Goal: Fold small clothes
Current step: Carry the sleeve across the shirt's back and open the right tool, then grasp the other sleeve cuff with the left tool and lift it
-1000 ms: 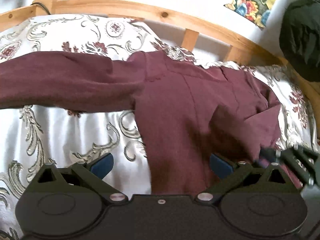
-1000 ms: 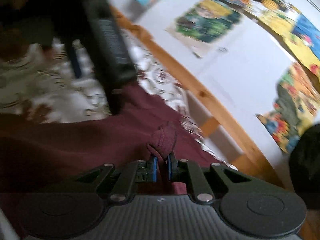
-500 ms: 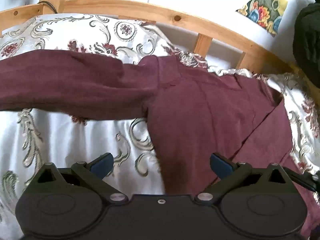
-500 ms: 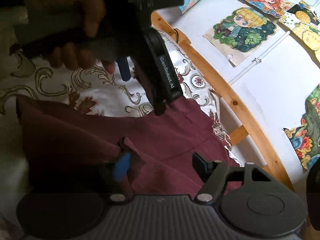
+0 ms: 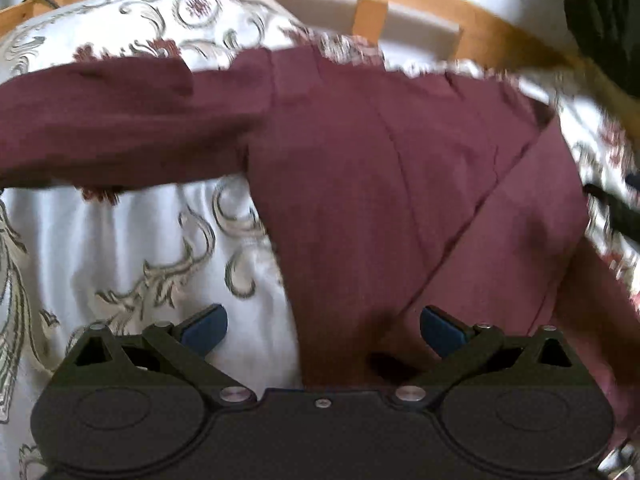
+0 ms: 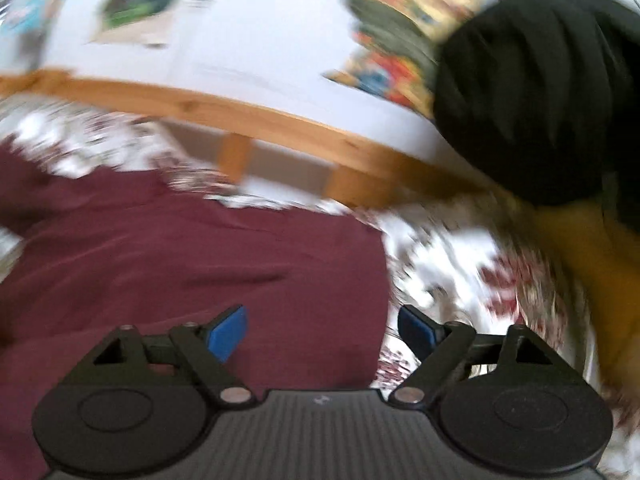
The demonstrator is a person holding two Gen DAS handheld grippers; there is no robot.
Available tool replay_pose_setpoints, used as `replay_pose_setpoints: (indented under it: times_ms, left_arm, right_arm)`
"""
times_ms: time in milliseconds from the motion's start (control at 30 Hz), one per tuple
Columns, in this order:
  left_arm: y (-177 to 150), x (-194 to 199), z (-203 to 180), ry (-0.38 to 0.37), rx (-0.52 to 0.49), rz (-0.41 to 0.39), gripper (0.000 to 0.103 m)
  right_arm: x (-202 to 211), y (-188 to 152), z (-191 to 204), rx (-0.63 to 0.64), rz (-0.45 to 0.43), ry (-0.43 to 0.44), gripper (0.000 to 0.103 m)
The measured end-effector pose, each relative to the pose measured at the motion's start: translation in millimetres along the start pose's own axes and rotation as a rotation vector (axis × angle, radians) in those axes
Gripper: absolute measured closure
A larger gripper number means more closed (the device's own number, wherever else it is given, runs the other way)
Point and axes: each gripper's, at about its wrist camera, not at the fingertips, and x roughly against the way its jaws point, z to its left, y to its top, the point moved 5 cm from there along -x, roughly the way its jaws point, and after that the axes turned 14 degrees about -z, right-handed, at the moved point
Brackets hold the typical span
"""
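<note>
Sleeve (image 5: 512, 240) released, folded across shirt (image 5: 360, 184).
Right tool (image 6: 322, 330) had let go; both tools gaped wide, left (image 5: 322, 326) empty.

The right wrist view is blurred all over: the posters (image 6: 400, 40) on the wall are only smears of colour, and the sheet (image 6: 460, 264) pattern cannot be read. The shirt (image 5: 380, 184) is cut off in the left wrist view: its sleeve (image 5: 100, 120) leaves at the left edge, and its hem is hidden behind the left gripper (image 5: 322, 326) body. A dark bundle (image 5: 608, 12) is cut by the top right corner.
</note>
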Motion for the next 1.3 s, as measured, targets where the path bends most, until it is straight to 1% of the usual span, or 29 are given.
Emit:
replay_pose_setpoints:
  times_ms: [67, 133, 167, 233, 333, 400, 433, 467, 500, 567, 600, 667, 700, 733, 767, 800, 867, 933, 1033, 1100, 1167, 1233, 1300]
  left_arm:
    - [-4, -1, -4, 0.003, -0.055, 0.006, 0.001]
    - [-9, -3, -6, 0.001, -0.101, 0.004, 0.001]
    - [-10, -3, -6, -0.001, -0.109, 0.002, 0.001]
    - [-11, -4, -7, -0.005, -0.115, -0.007, 0.001]
    - [-11, -4, -9, -0.021, -0.125, -0.017, 0.001]
    - [-11, -3, -11, -0.030, -0.122, -0.023, 0.001]
    - [-11, -2, -12, -0.040, -0.121, -0.025, 0.001]
    - [-11, -2, -12, -0.048, -0.121, -0.029, 0.001]
    - [-12, -2, -13, -0.055, -0.122, -0.032, 0.001]
    - [-13, -1, -16, -0.076, -0.124, -0.037, 0.001]
    - [-13, -1, -17, -0.087, -0.125, -0.038, 0.001]
    - [-14, -1, -20, -0.098, -0.142, -0.039, 0.001]
    - [-15, -1, -21, -0.096, -0.155, -0.036, 0.001]
    - [-15, -2, -21, -0.096, -0.161, -0.033, 0.001]
    - [-15, -2, -21, -0.096, -0.161, -0.031, 0.001]
    - [-15, -2, -20, -0.097, -0.158, -0.029, 0.001]
    - [-15, -2, -18, -0.097, -0.149, -0.025, 0.001]
    - [-15, -2, -18, -0.098, -0.149, -0.022, 0.001]
    - [-14, -3, -19, -0.097, -0.151, -0.016, 0.001]
    - [-13, -3, -18, -0.097, -0.150, -0.007, 0.001]
    - [-12, -3, -18, -0.097, -0.148, 0.002, 0.001]
    - [-11, -4, -18, -0.099, -0.152, 0.007, 0.001]
    - [-11, -3, -18, -0.097, -0.154, 0.010, 0.001]
  right_arm:
    - [-17, -10, -22, -0.086, 0.016, -0.024, 0.020]
    - [-32, -20, -41, -0.175, 0.027, -0.046, 0.025]
    - [-41, -26, -49, -0.221, 0.034, -0.042, 0.029]
    - [-57, -33, -59, -0.290, 0.040, -0.019, 0.031]
    - [-83, -39, -67, -0.441, 0.040, 0.067, 0.031]
    - [-95, -36, -70, -0.477, 0.021, 0.089, 0.032]
    - [-101, -36, -72, -0.493, 0.021, 0.096, 0.037]
    - [-106, -37, -74, -0.507, 0.027, 0.105, 0.058]
    - [-110, -38, -75, -0.530, 0.034, 0.113, 0.074]
    - [-110, -36, -80, -0.538, 0.030, 0.079, 0.084]
    - [-110, -34, -81, -0.529, 0.028, 0.069, 0.085]
    - [-108, -30, -80, -0.494, 0.021, 0.055, 0.085]
    - [-109, -31, -79, -0.489, 0.029, 0.051, 0.081]
    - [-109, -33, -78, -0.490, 0.039, 0.041, 0.077]
    - [-108, -36, -79, -0.504, 0.045, 0.034, 0.066]
    - [-106, -38, -81, -0.530, 0.046, 0.038, 0.061]
    - [-100, -40, -87, -0.583, 0.049, 0.040, 0.058]
    - [-92, -41, -92, -0.609, 0.054, 0.025, 0.056]
    - [-77, -45, -97, -0.608, 0.087, -0.020, 0.051]
    - [-69, -46, -95, -0.527, 0.118, -0.067, 0.046]
    - [-64, -47, -90, -0.410, 0.144, -0.128, 0.043]
    - [-63, -47, -81, -0.324, 0.154, -0.151, 0.043]
    - [-61, -46, -72, -0.261, 0.154, -0.168, 0.038]
